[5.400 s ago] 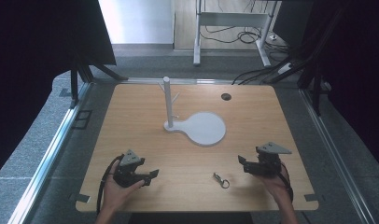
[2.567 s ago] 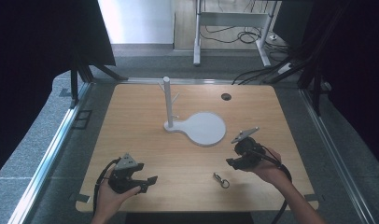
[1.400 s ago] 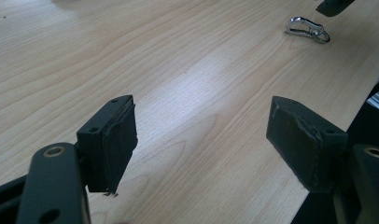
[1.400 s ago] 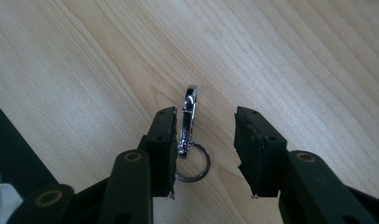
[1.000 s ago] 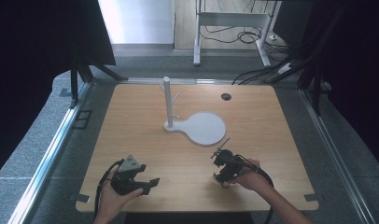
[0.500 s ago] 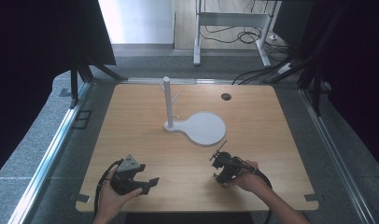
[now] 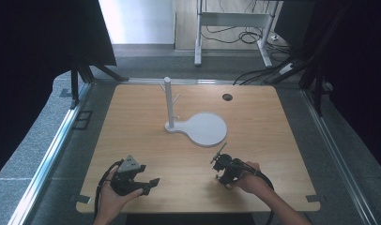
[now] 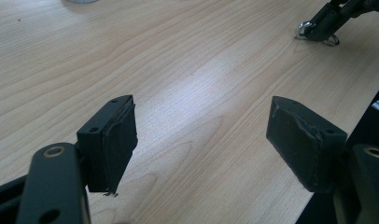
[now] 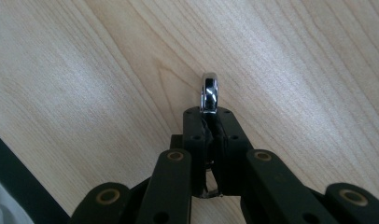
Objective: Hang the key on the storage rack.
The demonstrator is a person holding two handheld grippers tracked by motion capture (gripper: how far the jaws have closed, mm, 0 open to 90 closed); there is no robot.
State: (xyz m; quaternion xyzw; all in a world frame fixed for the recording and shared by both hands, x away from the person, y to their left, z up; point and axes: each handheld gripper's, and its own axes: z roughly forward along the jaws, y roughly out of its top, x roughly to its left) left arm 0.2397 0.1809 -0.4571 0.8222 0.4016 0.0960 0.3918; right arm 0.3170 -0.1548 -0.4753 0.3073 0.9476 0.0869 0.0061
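Nearest the desk's (image 7: 146,140) front edge: left claw (image 7: 144,184) resting low in the person's left hand (image 7: 114,197), jaws spread wide with bare wood between the pads (image 8: 114,140), nothing held. Parked, by the look of it, out of the other hand's way.

Right of that, just inside the same edge: right claw (image 7: 220,168) tipped down onto the wood, right hand (image 7: 251,180) behind it, cable looping off toward the person. Jaws pinched together on a small shiny metal ring (image 9: 209,93); ring standing on edge, upper half poking out past the claw tips, lower part clamped between the pads. Seen from the left claw's camera, same ring (image 8: 309,29) at the wood's surface under the far claw, a thin wire loop lying beside it. Probably a key ring; grip taken on edge likely because a flat ring gives the pads nothing to bite.

Further back, mid-desk: white stand (image 7: 169,104), upright post with short side pegs, joined to a flat round plate (image 7: 207,129). Pegs probably meant for hanging the ring. Well apart from both claws.

Far right corner: dark round cable hole (image 7: 227,97).
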